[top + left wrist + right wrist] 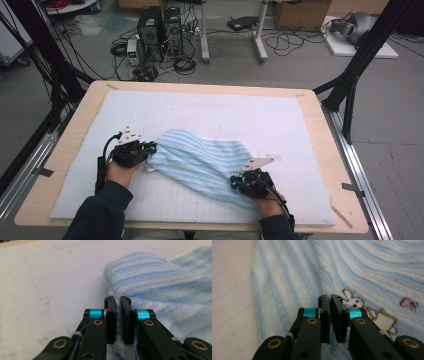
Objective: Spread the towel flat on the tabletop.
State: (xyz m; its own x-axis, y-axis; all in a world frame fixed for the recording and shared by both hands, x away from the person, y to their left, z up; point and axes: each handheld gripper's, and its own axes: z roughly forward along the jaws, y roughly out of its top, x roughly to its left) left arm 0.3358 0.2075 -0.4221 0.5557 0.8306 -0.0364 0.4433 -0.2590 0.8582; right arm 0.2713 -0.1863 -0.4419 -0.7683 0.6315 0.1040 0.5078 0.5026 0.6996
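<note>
I see a light wooden bench [315, 125] carrying a white gridded mat [280, 130] that covers most of its top. A blue-and-white striped towel [200, 160] lies rumpled directly on the mat, toward its near edge.

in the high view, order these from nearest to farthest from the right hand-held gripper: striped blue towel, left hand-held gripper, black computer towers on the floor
From the right hand-held gripper:
1. striped blue towel, pinched in its jaws at the near right corner.
2. left hand-held gripper, across the towel at its left edge.
3. black computer towers, on the floor beyond the table's far side.
</note>
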